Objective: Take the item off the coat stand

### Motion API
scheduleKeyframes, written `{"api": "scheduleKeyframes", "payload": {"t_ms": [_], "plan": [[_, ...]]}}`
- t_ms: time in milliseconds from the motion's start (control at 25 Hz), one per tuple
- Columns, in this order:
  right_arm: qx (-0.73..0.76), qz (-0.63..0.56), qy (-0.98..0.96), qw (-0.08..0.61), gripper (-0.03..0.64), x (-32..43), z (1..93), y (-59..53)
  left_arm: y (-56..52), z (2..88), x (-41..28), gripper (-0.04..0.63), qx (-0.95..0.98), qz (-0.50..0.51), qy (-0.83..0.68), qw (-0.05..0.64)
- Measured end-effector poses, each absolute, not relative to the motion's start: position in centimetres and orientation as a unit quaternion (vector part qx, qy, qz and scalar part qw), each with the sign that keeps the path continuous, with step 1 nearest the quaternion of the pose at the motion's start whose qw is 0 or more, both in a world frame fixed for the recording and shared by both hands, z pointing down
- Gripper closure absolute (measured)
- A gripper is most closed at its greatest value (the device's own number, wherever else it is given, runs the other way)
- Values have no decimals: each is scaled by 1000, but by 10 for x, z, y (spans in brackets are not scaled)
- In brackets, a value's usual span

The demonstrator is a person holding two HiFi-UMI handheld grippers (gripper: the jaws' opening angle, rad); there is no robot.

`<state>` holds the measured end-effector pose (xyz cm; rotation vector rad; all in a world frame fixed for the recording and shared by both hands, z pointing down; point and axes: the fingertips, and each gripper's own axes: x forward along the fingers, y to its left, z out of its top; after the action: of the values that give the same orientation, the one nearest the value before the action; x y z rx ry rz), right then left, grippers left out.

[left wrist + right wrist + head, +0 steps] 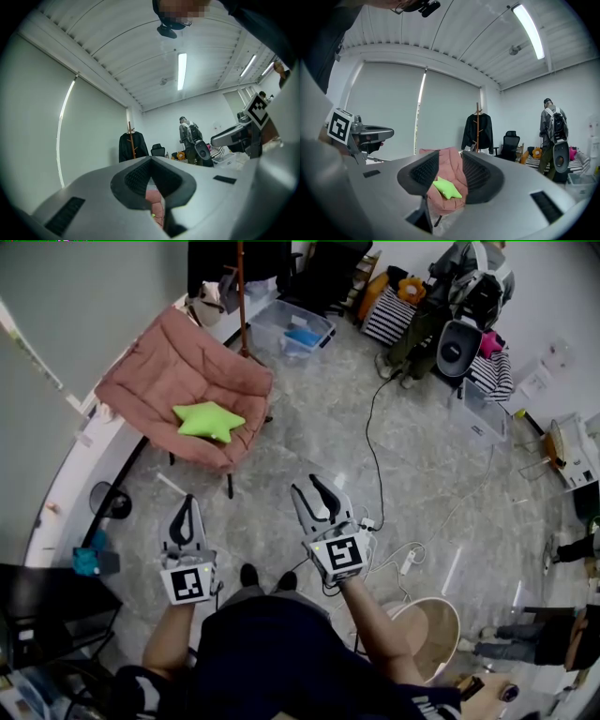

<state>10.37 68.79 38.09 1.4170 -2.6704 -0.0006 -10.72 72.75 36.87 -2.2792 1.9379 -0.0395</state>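
A black coat (225, 263) hangs on the wooden coat stand (242, 306) at the far side of the room, well beyond both grippers. The right gripper view shows the coat (477, 132) on the stand (477, 112) in the distance; so does the left gripper view, where the coat (132, 146) is small. My left gripper (188, 504) is held level over the floor, its jaws together with nothing in them. My right gripper (309, 488) is beside it, jaws apart and empty; between them I see only the pink chair (450, 180) far behind.
A pink folding chair (183, 381) with a green star cushion (208, 420) stands between me and the stand. A clear plastic box (292, 329), a person with a backpack (469, 287), a floor cable (375, 451) and a round wooden tub (433, 632) are around.
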Motion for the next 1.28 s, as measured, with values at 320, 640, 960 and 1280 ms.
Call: {"api": "scheduleKeyframes", "payload": {"t_ms": [320, 640, 960, 1280], "plan": [[442, -11, -894, 69, 311, 87, 375, 688, 729, 366, -113, 572, -761, -10, 644, 78], [449, -19, -890, 76, 305, 42, 374, 672, 717, 371, -146, 572, -780, -13, 620, 81], [450, -32, -890, 70, 305, 10, 361, 650, 702, 368, -169, 572, -785, -18, 613, 83], [444, -37, -893, 68, 305, 17, 361, 606, 666, 370, -161, 572, -779, -13, 621, 82]]}}
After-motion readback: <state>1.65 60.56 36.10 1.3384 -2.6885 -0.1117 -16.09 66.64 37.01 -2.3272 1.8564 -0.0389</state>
